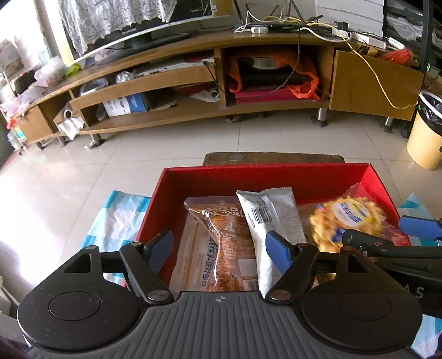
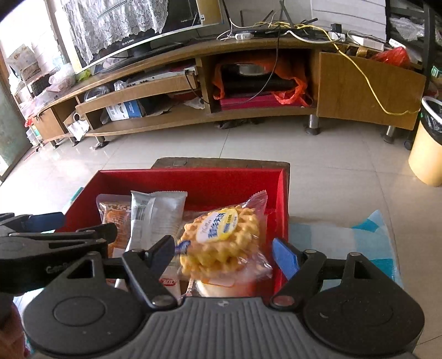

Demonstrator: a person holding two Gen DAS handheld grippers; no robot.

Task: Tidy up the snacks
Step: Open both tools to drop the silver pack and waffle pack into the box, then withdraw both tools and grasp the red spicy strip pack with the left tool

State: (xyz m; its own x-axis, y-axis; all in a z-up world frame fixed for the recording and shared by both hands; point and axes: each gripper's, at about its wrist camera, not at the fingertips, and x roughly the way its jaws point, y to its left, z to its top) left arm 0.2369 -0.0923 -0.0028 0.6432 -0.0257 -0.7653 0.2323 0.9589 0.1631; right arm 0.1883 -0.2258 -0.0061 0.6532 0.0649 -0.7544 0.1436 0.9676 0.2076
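Place: a home living room is showing.
Evidence: a lace-draped television (image 1: 132, 24) is sitting on a long wooden stand (image 1: 193, 82); tiled floor (image 1: 165, 149) is gleaming; a bin (image 1: 425, 135) is standing nearby.

Snack packets (image 1: 221, 243) crowd the near half of the red box (image 1: 276, 176); its far end, by the back wall, lies bare.

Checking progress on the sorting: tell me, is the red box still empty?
No, the red box already holds several snacks, among them a brown packet, a silver packet and a yellow waffle cookie pack.
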